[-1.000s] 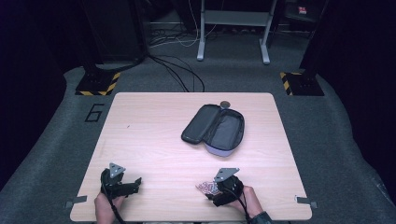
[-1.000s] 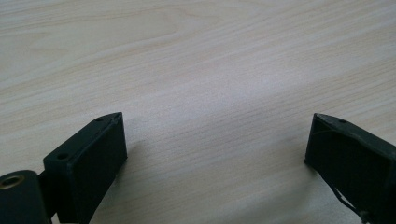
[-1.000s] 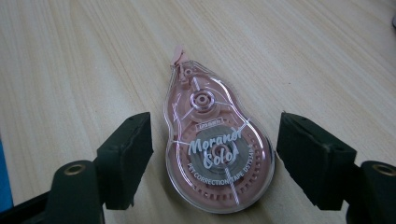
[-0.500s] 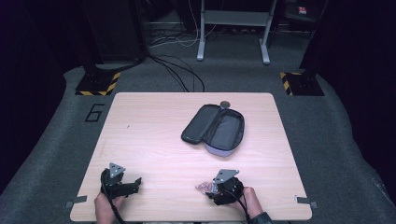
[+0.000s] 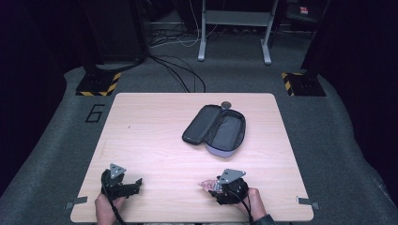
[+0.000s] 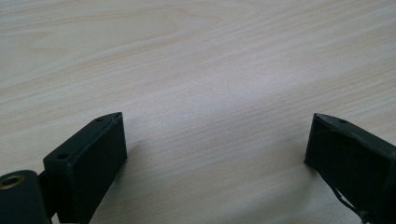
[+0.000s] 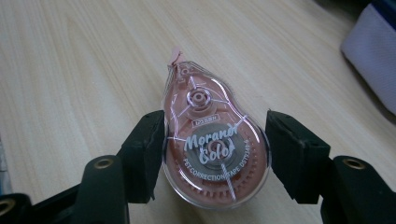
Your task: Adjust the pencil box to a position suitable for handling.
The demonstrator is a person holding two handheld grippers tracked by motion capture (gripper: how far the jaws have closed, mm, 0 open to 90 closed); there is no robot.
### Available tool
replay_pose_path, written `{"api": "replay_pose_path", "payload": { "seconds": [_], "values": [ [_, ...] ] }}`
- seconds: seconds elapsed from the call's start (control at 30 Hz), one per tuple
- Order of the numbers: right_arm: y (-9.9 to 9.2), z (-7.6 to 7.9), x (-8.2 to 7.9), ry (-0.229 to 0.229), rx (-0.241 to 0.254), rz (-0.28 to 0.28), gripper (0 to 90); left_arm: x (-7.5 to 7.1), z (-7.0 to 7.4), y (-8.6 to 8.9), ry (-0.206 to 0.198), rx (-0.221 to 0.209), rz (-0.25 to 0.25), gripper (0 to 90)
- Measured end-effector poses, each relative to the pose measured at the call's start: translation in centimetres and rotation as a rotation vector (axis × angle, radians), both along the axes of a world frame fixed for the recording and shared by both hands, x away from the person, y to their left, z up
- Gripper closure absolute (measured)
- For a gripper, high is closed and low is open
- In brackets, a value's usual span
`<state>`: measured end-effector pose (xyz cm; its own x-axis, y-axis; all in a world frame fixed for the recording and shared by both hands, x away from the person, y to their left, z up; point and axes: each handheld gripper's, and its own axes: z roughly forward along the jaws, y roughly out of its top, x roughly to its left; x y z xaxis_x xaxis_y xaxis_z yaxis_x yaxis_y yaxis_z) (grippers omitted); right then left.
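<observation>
Correction tape: pink clear-plastic teardrop dispenser (image 7: 212,144); light, rigid, slick shell
Hold: across wide body
Right hand-held gripper (image 7: 215,149): jaws just closed, clamping dispenser's sides
Left hand-held gripper (image 6: 215,149): wide, empty over worktop (image 6: 196,60)

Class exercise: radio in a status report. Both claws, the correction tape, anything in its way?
Left claw open over bare wooden table. Right claw clamped on pink translucent teardrop correction tape. Open dark zip pouch ahead, path unobstructed.

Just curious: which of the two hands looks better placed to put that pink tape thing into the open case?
Right. Its hand-held gripper already clamps the pink correction tape, and the open pencil case lies on its side. The left hand-held gripper is open over bare table.
</observation>
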<state>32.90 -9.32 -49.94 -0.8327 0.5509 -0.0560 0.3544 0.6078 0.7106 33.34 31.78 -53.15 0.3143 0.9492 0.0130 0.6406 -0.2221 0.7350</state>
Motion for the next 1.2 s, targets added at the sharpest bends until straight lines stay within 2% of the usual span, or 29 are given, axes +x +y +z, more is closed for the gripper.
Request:
{"api": "replay_pose_path", "payload": {
  "seconds": [0.4, 0.47, 0.6, 0.67, 0.7, 0.8, 0.9, 0.93, 0.97, 1.0, 1.03, 1.1, 1.2],
  "values": [
    [-2.3, 0.6, 0.2, -0.01, 0.028, -0.111, 39.1, 0.0, 0.0, 0.0, 0.0, 0.0, 0.0, 5.2],
    [-3.0, 0.7, 0.2, -0.032, 0.033, -0.138, 39.1, 0.0, 0.0, 0.0, -0.002, -0.003, 0.003, 5.2],
    [-4.0, 0.7, 0.2, -0.024, 0.04, -0.196, 39.1, 0.0, 0.0, 0.0, -0.001, -0.001, 0.001, 5.2],
    [-4.2, 0.7, 0.2, -0.03, 0.037, -0.203, 39.1, 0.0, 0.0, 0.0, -0.002, -0.003, 0.002, 5.2],
    [-4.8, 0.7, 0.2, -0.033, 0.032, -0.234, 39.1, 0.0, 0.0, 0.0, -0.001, -0.002, 0.002, 5.2],
    [-5.4, 0.7, 0.2, -0.025, 0.029, -0.26, 39.0, 0.0, 0.0, 0.0, -0.001, -0.001, 0.001, 5.2],
    [-6.7, 0.4, 0.3, -0.018, 0.025, -0.332, 39.1, 0.0, 0.0, 0.0, -0.001, -0.002, 0.002, 5.2],
    [-6.7, 0.4, 0.3, -0.018, 0.025, -0.332, 39.1, 0.0, 0.0, 0.0, -0.001, -0.002, 0.002, 5.2],
    [-7.4, 0.2, 0.4, 0.0, 0.019, -0.373, 39.1, 0.0, 0.0, 0.0, 0.0, -0.001, 0.0, 5.2],
    [-7.7, 0.1, 0.4, -0.001, 0.017, -0.397, 39.1, 0.0, 0.0, 0.0, -0.001, -0.001, 0.001, 5.2],
    [-7.7, 0.1, 0.4, -0.001, 0.017, -0.397, 39.1, 0.0, 0.0, 0.0, -0.001, -0.001, 0.001, 5.2],
    [-8.6, -0.3, 0.5, 0.007, 0.02, -0.462, 39.0, 0.0, 0.0, 0.0, -0.001, -0.001, 0.001, 5.2],
    [-9.0, -0.5, 0.6, 0.021, 0.015, -0.503, 39.0, 0.0, 0.0, 0.0, 0.0, 0.0, 0.0, 5.2]
  ]
}}
